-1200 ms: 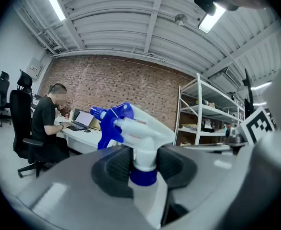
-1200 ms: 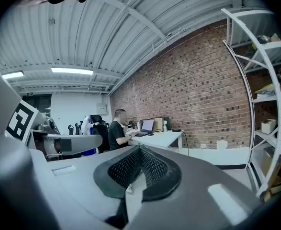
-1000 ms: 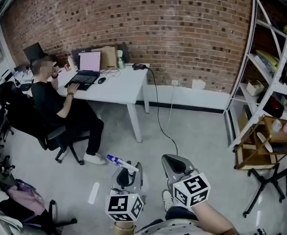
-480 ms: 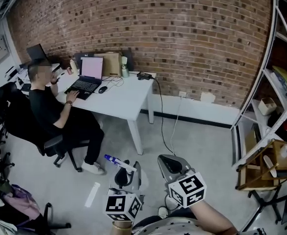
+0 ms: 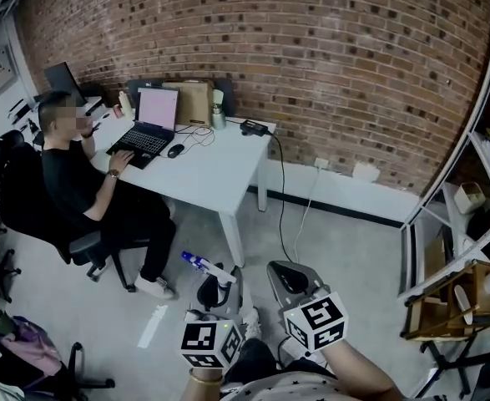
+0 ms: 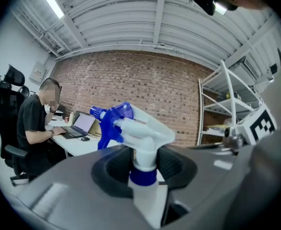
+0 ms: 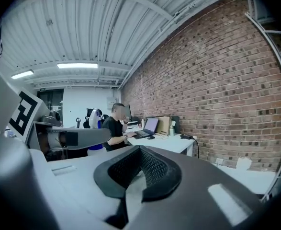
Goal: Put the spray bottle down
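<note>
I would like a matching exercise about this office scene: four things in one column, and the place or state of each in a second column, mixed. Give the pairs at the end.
Things
1. spray bottle
2. laptop
3. right gripper
4. person in black

Places or states
a. sits on an office chair
b. open on the white desk
c. nothing between its jaws
d. gripped at the neck by the left gripper

Pairs: 1-d, 2-b, 3-c, 4-a

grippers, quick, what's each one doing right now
Left gripper: closed on the neck of the spray bottle.
Right gripper: closed, with nothing between its jaws.
</note>
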Demonstrator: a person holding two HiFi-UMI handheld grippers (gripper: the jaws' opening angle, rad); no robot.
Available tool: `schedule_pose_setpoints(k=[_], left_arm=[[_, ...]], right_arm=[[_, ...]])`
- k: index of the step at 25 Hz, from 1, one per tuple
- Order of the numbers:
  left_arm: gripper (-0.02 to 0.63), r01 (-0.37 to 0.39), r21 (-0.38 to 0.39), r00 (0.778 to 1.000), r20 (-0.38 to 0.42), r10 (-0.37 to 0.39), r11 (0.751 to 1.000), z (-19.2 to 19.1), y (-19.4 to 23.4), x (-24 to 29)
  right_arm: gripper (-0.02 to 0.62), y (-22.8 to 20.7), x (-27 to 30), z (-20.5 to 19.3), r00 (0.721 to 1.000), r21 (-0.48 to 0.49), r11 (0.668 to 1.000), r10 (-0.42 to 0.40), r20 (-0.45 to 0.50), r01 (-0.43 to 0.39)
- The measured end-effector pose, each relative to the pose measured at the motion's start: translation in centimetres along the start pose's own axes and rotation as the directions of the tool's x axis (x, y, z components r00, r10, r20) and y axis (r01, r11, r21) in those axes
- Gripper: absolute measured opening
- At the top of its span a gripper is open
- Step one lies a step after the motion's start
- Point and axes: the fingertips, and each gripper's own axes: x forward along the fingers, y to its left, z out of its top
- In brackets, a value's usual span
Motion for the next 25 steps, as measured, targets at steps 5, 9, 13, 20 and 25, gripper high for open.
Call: schedule_pose_setpoints(k=[5,9,13,20,25], left_arm=[[0.130,-0.003,-0.006,1.000,-0.006,0.003,1.000,0.3,3.8,5.6],[0.130,-0.009,-0.019,1.000,-0.007,0.009,1.000,1.2,7.1,10.3],[0.130,-0.003,-0.016,1.000,-0.008,0.003,1.000,2.4,10.3,15.4],[0.130,0.015,0.001,1.000,-0.013,-0.015,1.000,4.1,15.2,24.1],[0.130,0.053,0.033,0.998,0.017,-0.053,0.998,5.8,17.9,30.1]], right_arm=[[-0.002,-2.4,6.1,0.8,1.000,-0.008,1.000,0.006,-0.008,-0.006],[-0.002,-4.4,11.5,2.5,1.000,-0.011,1.000,0.006,0.001,-0.006],[-0.002,-6.0,17.2,4.7,1.000,-0.036,0.999,0.023,0.004,-0.023],[-0.002,-10.2,26.5,7.2,1.000,-0.049,0.999,-0.006,0.017,0.007],[-0.002,-14.1,31.4,7.3,0.999,-0.018,0.998,-0.053,0.004,0.053]])
